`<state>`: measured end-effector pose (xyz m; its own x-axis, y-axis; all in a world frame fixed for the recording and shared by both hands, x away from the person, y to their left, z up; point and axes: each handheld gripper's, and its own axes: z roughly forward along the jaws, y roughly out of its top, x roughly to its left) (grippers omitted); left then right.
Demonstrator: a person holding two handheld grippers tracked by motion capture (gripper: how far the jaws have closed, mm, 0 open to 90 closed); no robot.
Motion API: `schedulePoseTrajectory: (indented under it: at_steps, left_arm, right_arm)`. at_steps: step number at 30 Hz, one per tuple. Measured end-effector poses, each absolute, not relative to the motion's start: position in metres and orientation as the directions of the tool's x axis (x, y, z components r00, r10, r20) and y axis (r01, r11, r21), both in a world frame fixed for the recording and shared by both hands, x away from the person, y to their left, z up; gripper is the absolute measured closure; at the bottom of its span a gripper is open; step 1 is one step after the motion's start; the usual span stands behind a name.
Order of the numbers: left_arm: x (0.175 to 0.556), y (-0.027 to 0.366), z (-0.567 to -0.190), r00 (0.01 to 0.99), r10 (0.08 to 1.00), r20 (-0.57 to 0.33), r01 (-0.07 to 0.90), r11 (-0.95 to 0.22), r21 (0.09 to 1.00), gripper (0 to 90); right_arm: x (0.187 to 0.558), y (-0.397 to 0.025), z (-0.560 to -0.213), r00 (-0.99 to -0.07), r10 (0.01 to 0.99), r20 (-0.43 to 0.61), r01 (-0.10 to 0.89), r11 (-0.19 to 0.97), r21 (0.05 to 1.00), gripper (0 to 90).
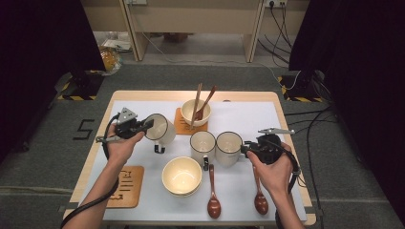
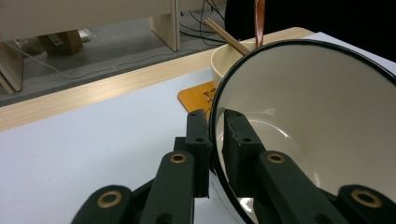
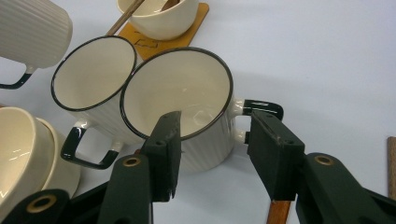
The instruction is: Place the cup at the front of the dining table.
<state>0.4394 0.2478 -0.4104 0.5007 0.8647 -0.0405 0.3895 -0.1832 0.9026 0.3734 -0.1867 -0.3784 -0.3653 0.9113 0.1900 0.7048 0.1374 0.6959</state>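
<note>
Mug (image 1: pixel 160 129) hung tilted above the surface (image 1: pixel 296 157), left hand-held gripper (image 2: pixel 215 140) pinching its rim, one jaw inside (thin wall suits this). Right hand-held gripper (image 3: pixel 212 154) stood open around a second mug's (image 3: pixel 187 107) handle side, not yet clamped.

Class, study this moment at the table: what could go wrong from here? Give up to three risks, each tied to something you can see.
1. The left gripper pinches only the thin rim of the tilted mug, so it could slip or swing.
2. The right gripper stands open around the right-hand mug, which touches the middle mug; closing may shove both.
3. A wooden spoon lies just below the right hand and could be knocked.
</note>
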Motion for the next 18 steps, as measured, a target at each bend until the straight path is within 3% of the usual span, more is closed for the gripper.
schedulePoseTrajectory:
  at_steps: [18]
  left_arm:
    - [0.4462,0.2528,-0.4070,0.486,0.874,-0.024,0.394,-0.194,0.899,80.8]
  right_arm:
    - [0.3734,-0.1858,-0.3788,-0.369,0.910,0.189,0.703,0.140,0.698,53.8]
